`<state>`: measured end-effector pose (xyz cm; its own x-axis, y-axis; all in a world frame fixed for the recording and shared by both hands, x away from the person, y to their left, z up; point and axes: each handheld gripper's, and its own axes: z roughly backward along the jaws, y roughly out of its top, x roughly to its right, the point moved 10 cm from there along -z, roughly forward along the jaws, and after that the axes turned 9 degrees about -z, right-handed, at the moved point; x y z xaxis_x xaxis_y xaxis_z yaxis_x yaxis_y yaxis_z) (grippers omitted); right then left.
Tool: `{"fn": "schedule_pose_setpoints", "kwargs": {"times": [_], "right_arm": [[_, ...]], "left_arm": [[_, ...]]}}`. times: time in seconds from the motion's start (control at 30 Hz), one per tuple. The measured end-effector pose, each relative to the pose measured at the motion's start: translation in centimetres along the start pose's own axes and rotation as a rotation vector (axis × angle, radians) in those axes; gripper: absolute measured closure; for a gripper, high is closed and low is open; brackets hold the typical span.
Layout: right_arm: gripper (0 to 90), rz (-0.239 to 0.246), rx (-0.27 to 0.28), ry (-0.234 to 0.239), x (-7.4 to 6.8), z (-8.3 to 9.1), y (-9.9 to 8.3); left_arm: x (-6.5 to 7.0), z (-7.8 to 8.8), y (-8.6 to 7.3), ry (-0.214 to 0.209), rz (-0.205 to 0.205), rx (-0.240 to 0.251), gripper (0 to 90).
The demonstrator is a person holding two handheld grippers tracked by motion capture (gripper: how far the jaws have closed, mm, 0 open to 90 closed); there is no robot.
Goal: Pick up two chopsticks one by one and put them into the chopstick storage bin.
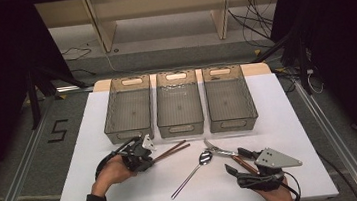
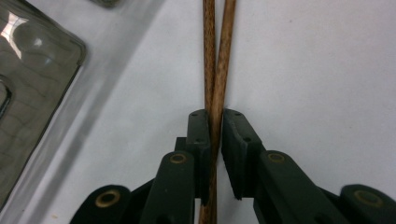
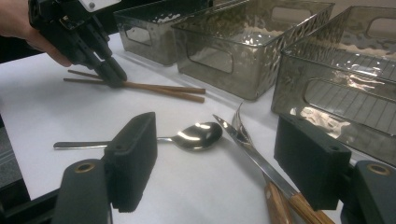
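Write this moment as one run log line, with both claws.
left claw: shut on chopsticks | right claw: open, above knife and fork | bins: empty

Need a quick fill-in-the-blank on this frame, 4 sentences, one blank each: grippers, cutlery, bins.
1. The left hand-held gripper is shut on the ____.
2. The number of bins in the row at the far side of the table is ____.
3. The spoon lies between the chopsticks and the ____, which lies beside a wooden-handled knife.
4. The right hand-held gripper has its jaws ____, with nothing held.

Missing words: chopsticks; three; fork; open
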<state>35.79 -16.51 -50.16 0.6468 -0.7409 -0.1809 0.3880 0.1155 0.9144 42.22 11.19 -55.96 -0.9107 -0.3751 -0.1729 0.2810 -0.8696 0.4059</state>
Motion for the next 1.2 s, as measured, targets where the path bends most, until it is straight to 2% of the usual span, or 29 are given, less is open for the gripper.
{"fn": "schedule_pose_setpoints", "kwargs": {"times": [0.37,0.57,0.77,1.07,1.13,1.2], "right_arm": [[30.9,0.002,-0.001,-0.002,0.0,0.0,0.0],[30.9,0.002,0.0,-0.001,0.0,0.0,0.0],[30.8,0.003,-0.002,-0.004,0.1,0.0,0.0],[30.9,0.004,0.001,-0.003,0.1,0.0,0.0],[30.9,0.006,-0.001,-0.003,0.0,0.0,0.0],[30.8,0.005,0.001,-0.001,0.0,0.0,0.0]], "left_arm": [[0.0,0.3,0.1,-0.008,-0.004,0.007,83.1],[0.1,0.5,0.3,-0.011,0.018,0.026,83.4],[0.1,0.6,0.4,-0.016,0.018,0.036,84.4],[0.1,2.2,0.8,-0.01,0.02,0.076,84.5],[0.3,2.7,0.8,-0.019,0.002,0.076,84.5],[0.5,3.2,1.1,-0.025,0.001,0.101,84.5]]}}
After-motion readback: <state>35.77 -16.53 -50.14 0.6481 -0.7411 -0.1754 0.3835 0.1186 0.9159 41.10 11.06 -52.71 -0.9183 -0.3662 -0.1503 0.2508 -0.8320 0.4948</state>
